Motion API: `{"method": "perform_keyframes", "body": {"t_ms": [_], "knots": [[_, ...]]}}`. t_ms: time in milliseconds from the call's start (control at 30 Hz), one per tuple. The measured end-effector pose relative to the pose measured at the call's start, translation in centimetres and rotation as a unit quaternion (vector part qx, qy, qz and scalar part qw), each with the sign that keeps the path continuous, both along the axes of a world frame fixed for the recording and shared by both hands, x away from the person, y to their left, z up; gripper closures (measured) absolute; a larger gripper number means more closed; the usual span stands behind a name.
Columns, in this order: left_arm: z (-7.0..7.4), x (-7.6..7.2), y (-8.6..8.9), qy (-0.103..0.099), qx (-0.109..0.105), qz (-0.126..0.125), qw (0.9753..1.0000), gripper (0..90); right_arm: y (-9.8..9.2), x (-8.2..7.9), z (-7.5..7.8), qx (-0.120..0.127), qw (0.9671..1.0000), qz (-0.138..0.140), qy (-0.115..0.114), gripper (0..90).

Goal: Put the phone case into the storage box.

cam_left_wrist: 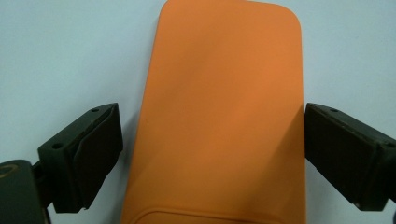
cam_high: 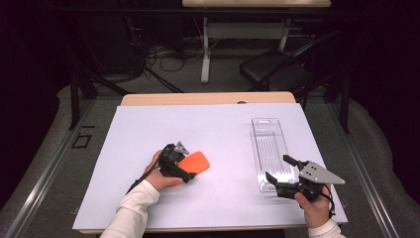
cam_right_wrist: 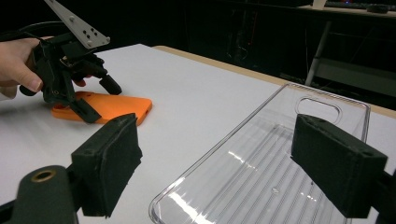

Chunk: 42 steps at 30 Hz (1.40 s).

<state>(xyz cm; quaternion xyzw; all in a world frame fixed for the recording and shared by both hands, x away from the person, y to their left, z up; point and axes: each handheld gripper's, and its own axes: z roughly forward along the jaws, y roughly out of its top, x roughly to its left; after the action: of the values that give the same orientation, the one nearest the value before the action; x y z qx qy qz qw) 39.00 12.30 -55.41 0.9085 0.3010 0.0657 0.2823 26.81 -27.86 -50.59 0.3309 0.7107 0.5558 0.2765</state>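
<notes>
White table [cam_high: 223, 129], left tongs [cam_high: 184, 167] open astride orange case [cam_high: 195, 161], right tongs [cam_high: 282, 174] open beside clear tray [cam_high: 270, 144].

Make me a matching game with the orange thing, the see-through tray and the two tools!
Things:
1. orange case
2. clear tray
3. left tool
4. right tool

Places:
A. open at the near end of the tray
B. lying flat on the white table cover, left of the middle
C. open, one jaw on each side of the orange case
D. lying lengthwise on the right side of the table

Pairs: 1-B, 2-D, 3-C, 4-A
</notes>
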Motion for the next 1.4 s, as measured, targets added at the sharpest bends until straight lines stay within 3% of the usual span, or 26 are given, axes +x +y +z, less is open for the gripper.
{"method": "perform_keyframes", "body": {"t_ms": [333,1100,1400], "knots": [[0.1,-0.2,0.1,-0.002,0.000,-0.004,1.0000,14.0,0.0,-0.1,0.0,0.001,1.0000,0.000,0.001,14.6],[0.2,-0.1,0.2,-0.007,0.000,-0.004,1.0000,15.3,0.0,-0.1,0.0,0.000,1.0000,0.000,0.001,14.7],[1.5,-0.4,0.8,-0.003,-0.005,0.008,0.9999,15.4,0.0,-0.1,0.0,0.000,1.0000,0.000,0.001,14.7]]}}
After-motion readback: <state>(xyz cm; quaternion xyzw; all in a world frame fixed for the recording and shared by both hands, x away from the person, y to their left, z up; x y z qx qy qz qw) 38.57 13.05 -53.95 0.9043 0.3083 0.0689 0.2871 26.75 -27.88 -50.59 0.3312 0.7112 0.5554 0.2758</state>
